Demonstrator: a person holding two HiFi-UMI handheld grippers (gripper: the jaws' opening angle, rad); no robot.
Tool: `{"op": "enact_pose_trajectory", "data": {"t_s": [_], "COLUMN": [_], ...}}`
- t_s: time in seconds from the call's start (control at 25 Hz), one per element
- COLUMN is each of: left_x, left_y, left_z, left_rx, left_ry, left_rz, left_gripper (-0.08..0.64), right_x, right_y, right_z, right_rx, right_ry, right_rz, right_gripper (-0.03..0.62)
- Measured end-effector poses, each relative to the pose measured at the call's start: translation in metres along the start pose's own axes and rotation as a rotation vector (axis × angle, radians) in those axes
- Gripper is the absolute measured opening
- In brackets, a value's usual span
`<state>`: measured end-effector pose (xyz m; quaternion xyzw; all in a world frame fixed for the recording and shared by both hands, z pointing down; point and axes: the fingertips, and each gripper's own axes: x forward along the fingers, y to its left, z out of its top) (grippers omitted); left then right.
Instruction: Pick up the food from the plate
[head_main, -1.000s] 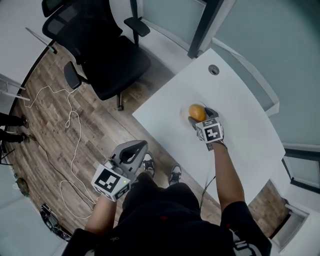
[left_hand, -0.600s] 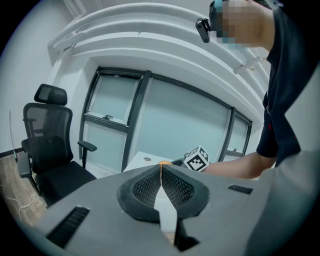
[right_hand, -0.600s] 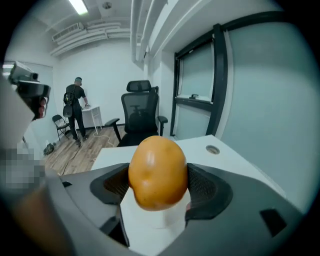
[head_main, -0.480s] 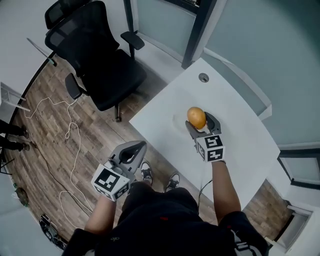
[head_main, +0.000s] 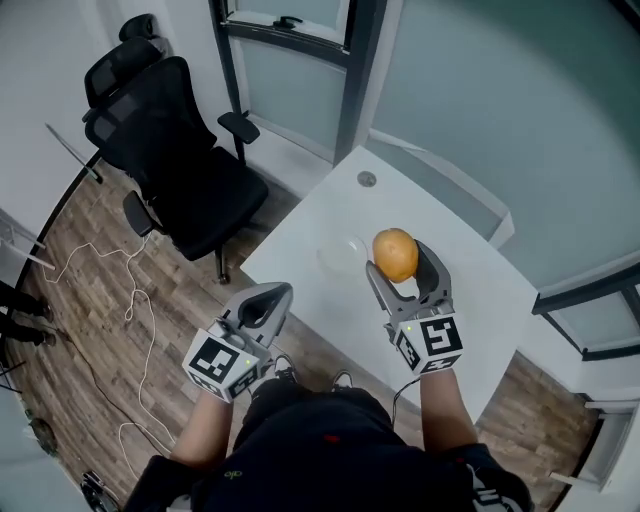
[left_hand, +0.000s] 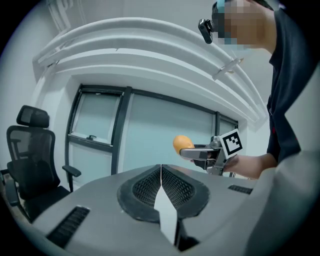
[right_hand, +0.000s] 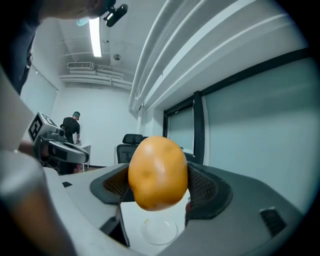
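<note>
the right gripper (head_main: 400, 264) is clamped on the food (head_main: 395, 254), a rounded orange-yellow piece pinched at its sides between the two dark fingers. in the right gripper view the food (right_hand: 157, 172) fills the gap between the pads and hangs in the air, with the plate (right_hand: 159, 231) lying below it at 6 o'clock, well apart from it. in the head view the clear plate (head_main: 342, 254) sits on the white table (head_main: 470, 290), at 9 o'clock of the food. the left gripper (head_main: 272, 298) hovers off the table's edge over the wooden floor, at 8 o'clock of the plate. its fingers are pressed together with nothing between them (left_hand: 161, 175). a black office chair (head_main: 170, 150) stands at 10 o'clock of the table.
</note>
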<state>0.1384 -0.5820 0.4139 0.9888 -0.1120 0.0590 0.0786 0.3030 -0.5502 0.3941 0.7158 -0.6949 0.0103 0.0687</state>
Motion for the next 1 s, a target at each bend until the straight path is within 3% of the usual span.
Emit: {"op": "enact_pose_trajectory", "data": {"t_s": [0.2, 0.52, 1.0], "left_x": [0.008, 0.007, -0.002], "left_y": [-0.023, -0.036, -0.033], "left_z": [0.035, 0.061, 0.063], "left_rx": [0.081, 0.136, 0.127], "left_ry": [-0.055, -0.116, -0.114], "left_rz": [-0.026, -0.041, -0.021], "left_gripper": [0.023, 0.023, 0.023], "right_x": [-0.051, -0.093, -0.089], "right_y": [-0.003, -0.011, -0.006], "right_z": [0.039, 0.069, 0.074], "right_rx": [-0.034, -0.06, -0.065], "right_ry": [-0.097, -0.17, -0.167], "right_rz": [-0.042, -0.103, -0.091], "right_gripper": [0.357, 0.357, 0.357]}}
